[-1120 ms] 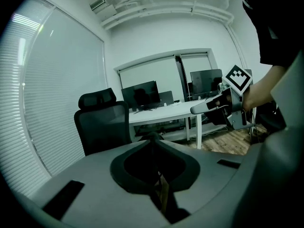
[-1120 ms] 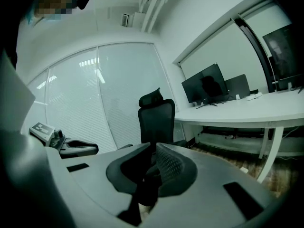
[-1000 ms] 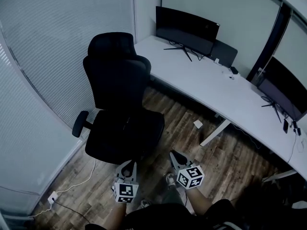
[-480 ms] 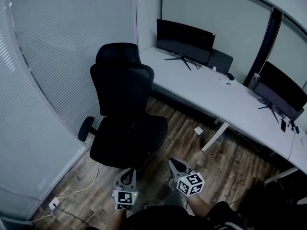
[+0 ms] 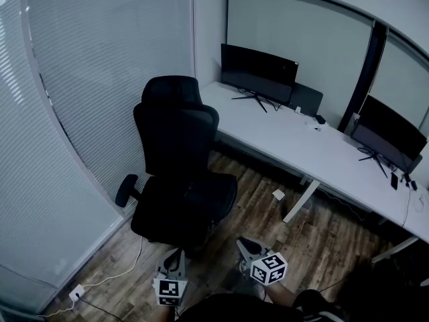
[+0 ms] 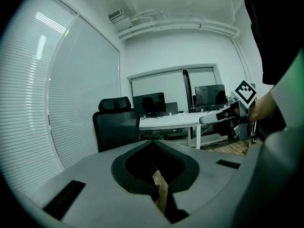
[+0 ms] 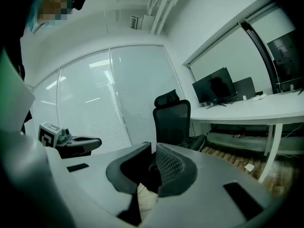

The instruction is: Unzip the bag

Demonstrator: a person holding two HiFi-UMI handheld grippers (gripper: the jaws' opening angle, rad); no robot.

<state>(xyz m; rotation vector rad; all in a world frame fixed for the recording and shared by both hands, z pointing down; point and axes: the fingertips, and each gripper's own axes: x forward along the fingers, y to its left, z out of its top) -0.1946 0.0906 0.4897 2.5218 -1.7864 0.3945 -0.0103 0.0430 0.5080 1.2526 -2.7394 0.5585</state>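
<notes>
A black office chair point(image 5: 177, 159) stands on the wood floor, ahead of both grippers. In the right gripper view a dark, bag-like lump point(image 7: 195, 141) lies on the chair's seat; in the head view it blends into the black seat. My left gripper point(image 5: 177, 260) is low at the bottom of the head view, shut and empty, well short of the chair. My right gripper point(image 5: 245, 245) is beside it, also shut with nothing between its jaws. Each shows in the other's view: the right gripper point(image 6: 216, 118) and the left gripper point(image 7: 80, 141).
A long white desk point(image 5: 301, 146) runs along the right with two monitors point(image 5: 258, 69) point(image 5: 387, 131). Blinds and glass walls point(image 5: 94, 79) close the left side. A white cable and a socket point(image 5: 77, 290) lie on the floor at the left. A small white scrap point(image 5: 277, 194) lies under the desk.
The head view has lifted, so the chair and both grippers sit lower in the picture. Both grippers stay close together and shut, and hold nothing.
</notes>
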